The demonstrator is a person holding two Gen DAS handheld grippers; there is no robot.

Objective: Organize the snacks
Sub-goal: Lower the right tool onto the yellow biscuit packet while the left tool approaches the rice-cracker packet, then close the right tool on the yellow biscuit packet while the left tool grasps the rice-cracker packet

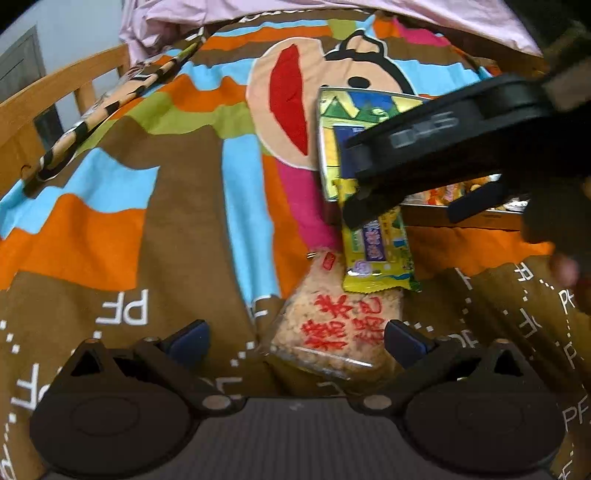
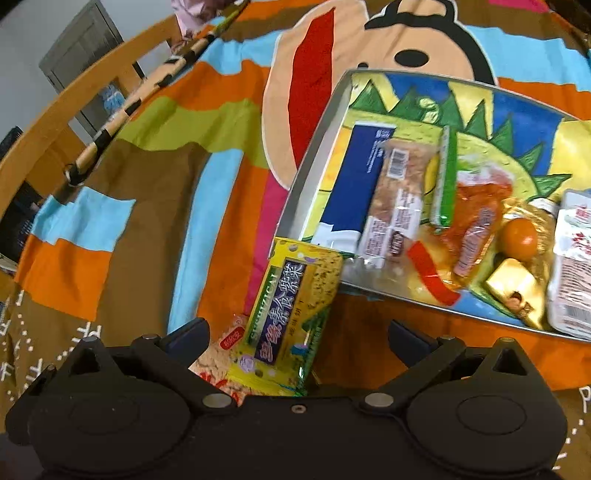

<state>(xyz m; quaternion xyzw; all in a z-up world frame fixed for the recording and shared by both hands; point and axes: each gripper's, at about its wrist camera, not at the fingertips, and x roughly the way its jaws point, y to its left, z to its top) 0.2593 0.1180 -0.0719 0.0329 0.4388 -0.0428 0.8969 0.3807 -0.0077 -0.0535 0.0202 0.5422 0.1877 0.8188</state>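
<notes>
A yellow snack packet (image 1: 376,251) lies on the bedspread, leaning against the near corner of a metal tray (image 2: 314,155). It overlaps a clear bag of rice crackers with red characters (image 1: 340,328). My left gripper (image 1: 295,338) is open, its fingers on either side of the cracker bag's near end. My right gripper (image 2: 297,338) is open just above the yellow packet (image 2: 291,306); in the left wrist view it (image 1: 406,206) hovers over that packet. The tray holds several wrapped snacks and an orange (image 2: 519,238).
A colourful cartoon bedspread (image 1: 147,221) covers the surface. A wooden bed rail (image 1: 55,92) runs along the left, with a striped strap (image 1: 107,110) beside it. A pink sheet (image 1: 332,11) lies at the far edge.
</notes>
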